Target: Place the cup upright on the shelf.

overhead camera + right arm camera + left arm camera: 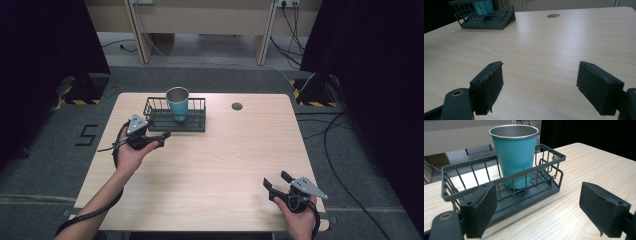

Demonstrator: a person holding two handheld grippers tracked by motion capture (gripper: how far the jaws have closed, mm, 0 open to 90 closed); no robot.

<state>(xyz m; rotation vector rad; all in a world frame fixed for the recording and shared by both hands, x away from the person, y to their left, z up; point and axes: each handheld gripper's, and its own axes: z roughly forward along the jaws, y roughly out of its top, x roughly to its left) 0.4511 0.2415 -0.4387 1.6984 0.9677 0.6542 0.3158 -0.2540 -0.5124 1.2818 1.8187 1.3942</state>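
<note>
Teal metal cup (178, 104) stood upright inside the dark wire basket (195, 121) at the table's (215, 165) far edge. Left gripper (162, 138) hovered just beside the basket, jaws wide, nothing held. Looked like an approach step; next likely called for closing in on the basket or cup. Right gripper (276, 183) idled near the front corner, jaws wide. The left gripper view showed the cup's (516, 155) steel rim and the basket's (529, 195) solid base.

Lab: black curtains (45, 40), hazard-taped stands (80, 95), floor cables (345, 130).

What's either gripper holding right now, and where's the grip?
Nothing. Left gripper is open near the wire basket with the teal cup; right gripper is open over bare table.
</note>
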